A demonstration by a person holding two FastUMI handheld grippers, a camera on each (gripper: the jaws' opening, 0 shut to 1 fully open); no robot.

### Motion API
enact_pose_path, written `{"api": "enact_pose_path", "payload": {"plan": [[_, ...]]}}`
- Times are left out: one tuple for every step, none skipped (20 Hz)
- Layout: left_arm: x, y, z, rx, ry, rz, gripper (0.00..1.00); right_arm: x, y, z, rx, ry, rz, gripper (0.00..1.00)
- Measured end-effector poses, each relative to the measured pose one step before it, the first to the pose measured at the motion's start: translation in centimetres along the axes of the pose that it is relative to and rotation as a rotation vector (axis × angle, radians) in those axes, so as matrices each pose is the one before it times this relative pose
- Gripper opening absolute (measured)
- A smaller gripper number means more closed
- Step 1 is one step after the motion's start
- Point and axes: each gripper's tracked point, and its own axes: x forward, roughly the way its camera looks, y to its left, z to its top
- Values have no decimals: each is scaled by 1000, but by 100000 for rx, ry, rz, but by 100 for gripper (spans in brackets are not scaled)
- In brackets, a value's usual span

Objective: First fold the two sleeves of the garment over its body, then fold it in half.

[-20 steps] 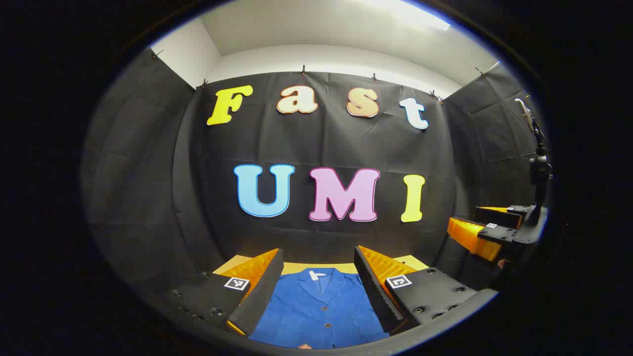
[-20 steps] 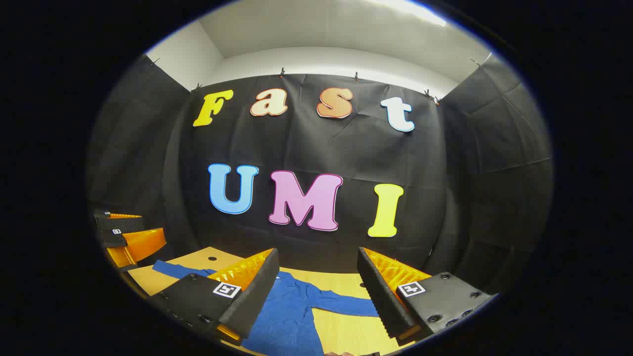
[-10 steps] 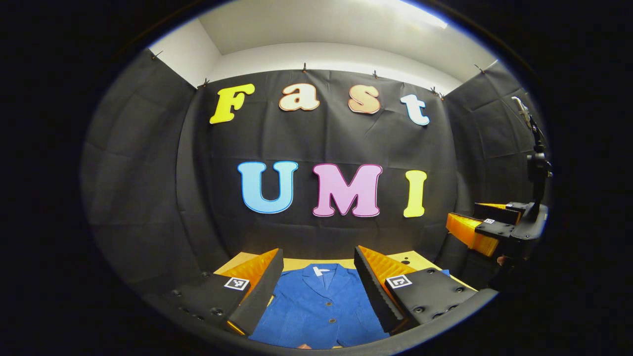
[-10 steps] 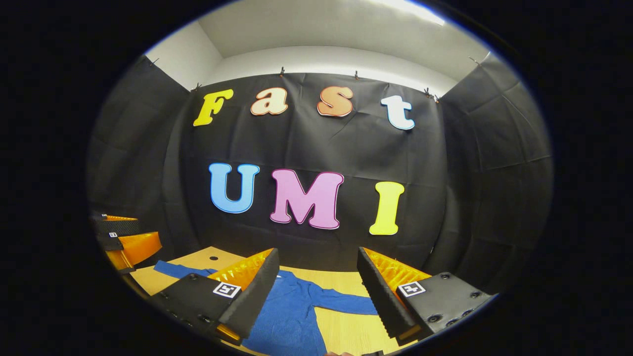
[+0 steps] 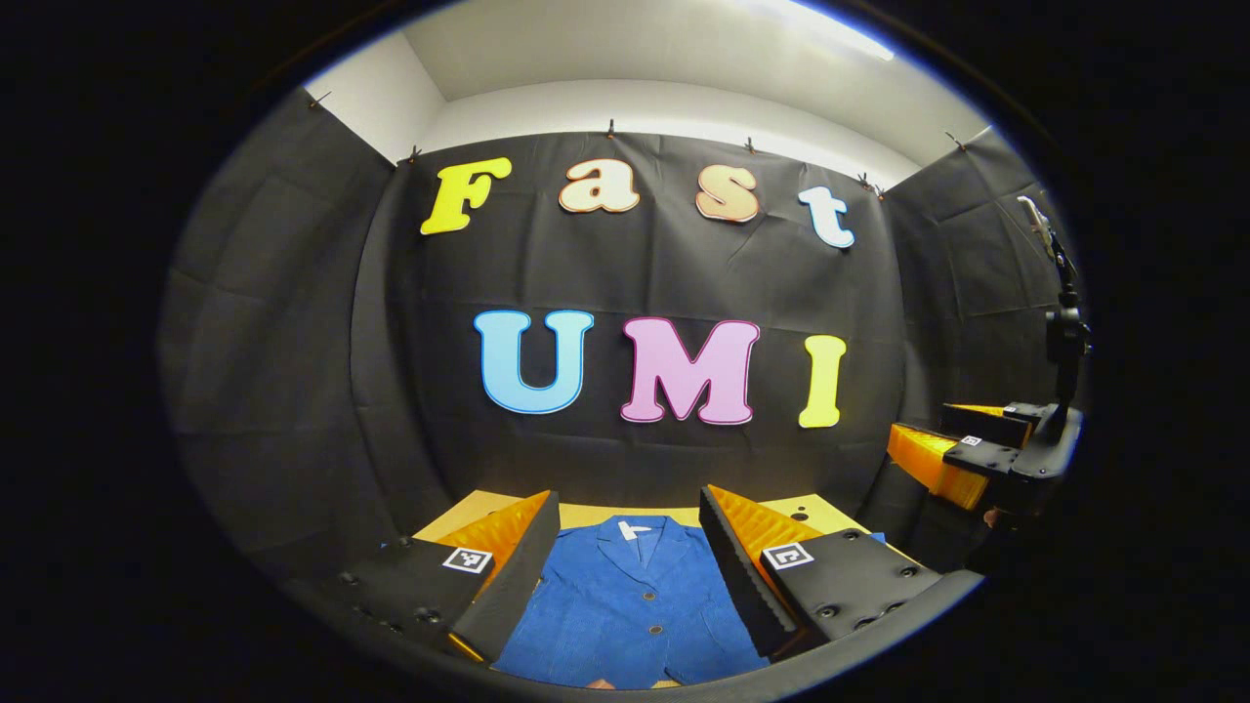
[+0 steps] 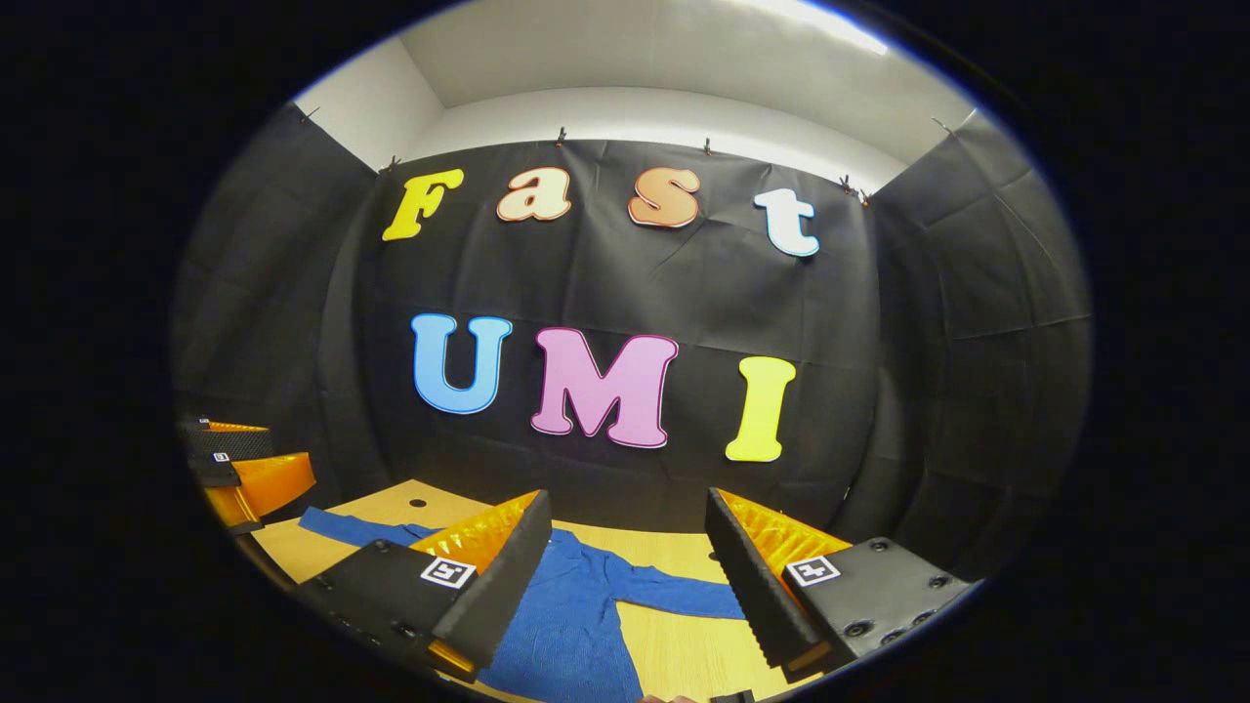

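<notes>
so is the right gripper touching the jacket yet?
Apart. The right gripper view shows the right gripper open and held above the jacket, which lies flat on the table, sleeves spread.

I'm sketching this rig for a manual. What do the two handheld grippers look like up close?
Each gripper, left and right, has two long wedge-shaped fingers with ribbed, sawtooth inner faces. Each finger sits on a flat black block studded with screw heads and carrying a small square black-and-white marker tag. In the left gripper view, a thin black mast rises from the right gripper's body.
</notes>
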Motion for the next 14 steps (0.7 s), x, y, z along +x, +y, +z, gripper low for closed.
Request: {"api": "enact_pose_path", "payload": {"plan": [[46, 31, 183, 108, -11, -127, 83, 108, 1, 16, 134, 83, -266, 100], [-31, 32, -160, 310, -47, 87, 82, 10, -84, 109, 294, -226, -372, 100], [103, 40, 119, 376, -155, 146, 83, 70, 7, 83, 230, -253, -225, 100], [44, 90, 32, 258, 44, 108, 83, 120, 102, -101, 218, -122, 84, 96], [80, 8, -55, 147, 227, -36, 83, 95, 198, -92, 1, 281, 277, 96], [-10, 84, -187, -39, 163, 175, 83, 90, 54, -145, -256, 325, 72, 96], [-39, 95, 6, -98, 245, 135, 83, 88, 26, -104, -207, 176, -111, 96], [68, 185, -153, -206, 285, 197, 82, 114, -30, -25, 66, -4, -89, 96], [11, 106, -67, -174, 344, 198, 83, 121, 106, 16, 254, 106, 64, 96], [11, 111, -239, -158, 307, 327, 83, 62, 135, -57, 358, 55, 129, 96], [27, 89, 85, -194, 63, 263, 83, 67, 109, -37, 217, 123, 199, 96], [-114, 130, -58, -167, 103, 154, 83, 18, 82, -126, 5, -67, 133, 96], [-46, 64, 48, 37, -15, 152, 83, -6, -37, -107, -162, 96, -149, 96], [52, 90, -73, 159, -51, 361, 82, 24, -29, -85, -29, 194, -61, 96]]}}
